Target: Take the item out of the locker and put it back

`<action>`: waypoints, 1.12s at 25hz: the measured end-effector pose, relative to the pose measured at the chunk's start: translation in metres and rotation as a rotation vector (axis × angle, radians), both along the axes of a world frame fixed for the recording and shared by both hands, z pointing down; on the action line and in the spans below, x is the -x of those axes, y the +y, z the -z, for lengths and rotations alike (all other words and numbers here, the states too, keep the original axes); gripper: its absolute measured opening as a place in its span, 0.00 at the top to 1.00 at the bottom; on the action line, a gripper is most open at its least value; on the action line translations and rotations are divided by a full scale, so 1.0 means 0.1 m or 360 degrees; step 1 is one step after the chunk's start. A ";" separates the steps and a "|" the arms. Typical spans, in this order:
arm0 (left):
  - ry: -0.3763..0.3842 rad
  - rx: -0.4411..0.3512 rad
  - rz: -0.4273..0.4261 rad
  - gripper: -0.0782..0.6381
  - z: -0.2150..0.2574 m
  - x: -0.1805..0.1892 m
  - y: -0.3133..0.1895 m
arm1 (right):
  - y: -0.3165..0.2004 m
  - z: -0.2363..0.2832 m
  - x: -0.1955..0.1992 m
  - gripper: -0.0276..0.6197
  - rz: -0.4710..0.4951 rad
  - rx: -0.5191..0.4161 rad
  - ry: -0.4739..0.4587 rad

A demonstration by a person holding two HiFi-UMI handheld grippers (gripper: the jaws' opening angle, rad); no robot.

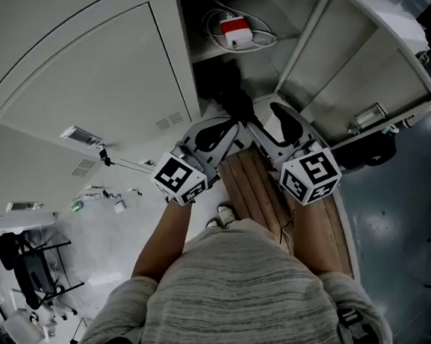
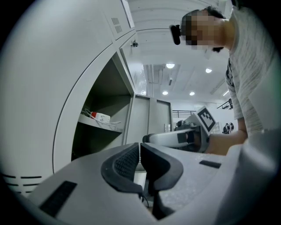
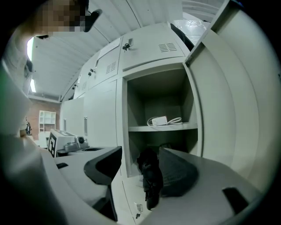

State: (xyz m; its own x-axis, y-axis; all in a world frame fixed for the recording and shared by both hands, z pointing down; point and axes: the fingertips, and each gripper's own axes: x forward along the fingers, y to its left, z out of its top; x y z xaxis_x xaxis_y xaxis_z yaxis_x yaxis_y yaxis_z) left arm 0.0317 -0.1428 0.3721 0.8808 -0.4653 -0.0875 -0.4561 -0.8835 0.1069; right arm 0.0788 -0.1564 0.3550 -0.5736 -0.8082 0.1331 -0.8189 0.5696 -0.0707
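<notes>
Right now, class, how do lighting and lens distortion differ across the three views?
Head view: fisheye bows the locker door; the lower compartment is in deep shadow. Left gripper view: ceiling lights glare, corners black. Right gripper view: right gripper blurred up close, shelf sharper.

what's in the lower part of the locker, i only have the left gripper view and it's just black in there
Observer: The right gripper view shows a dark item at the front of the lower compartment.
Operator: is the right gripper holding it
Observer: Not clamped. The right gripper's jaws stand apart, with the item close by one jaw and clear of the other.
Operator: door out of the way
Observer: Yes, the head view shows the locker door swung wide to the right.
</notes>
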 end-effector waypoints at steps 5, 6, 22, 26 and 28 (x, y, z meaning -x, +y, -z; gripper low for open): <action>-0.0013 -0.0027 0.0016 0.88 0.08 -0.01 -0.02 | -0.13 0.23 0.05 0.54 -0.0023 -0.0079 0.0000; -0.0018 -0.0028 0.0021 0.88 0.08 -0.01 -0.03 | -0.16 0.27 0.07 0.54 -0.0027 -0.0099 -0.0001; -0.0069 -0.0047 0.0044 0.88 0.06 0.01 -0.14 | -0.99 0.68 0.21 0.53 -0.0272 -0.0296 0.0091; -0.0072 -0.0049 0.0068 0.88 0.06 0.05 -0.19 | -1.20 0.67 0.25 0.52 -0.0322 -0.0299 0.0154; -0.0077 -0.0047 0.0074 0.88 0.06 0.07 -0.21 | -1.30 0.64 0.26 0.52 -0.0352 -0.0295 0.0188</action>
State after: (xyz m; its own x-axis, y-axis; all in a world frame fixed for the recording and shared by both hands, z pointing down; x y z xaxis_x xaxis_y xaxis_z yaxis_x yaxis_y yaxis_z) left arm 0.0250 -0.1640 0.3663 0.8617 -0.5038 -0.0597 -0.5009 -0.8636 0.0582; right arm 0.0526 -0.2864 0.2909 -0.3707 -0.9284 0.0269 -0.9207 0.3711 0.1208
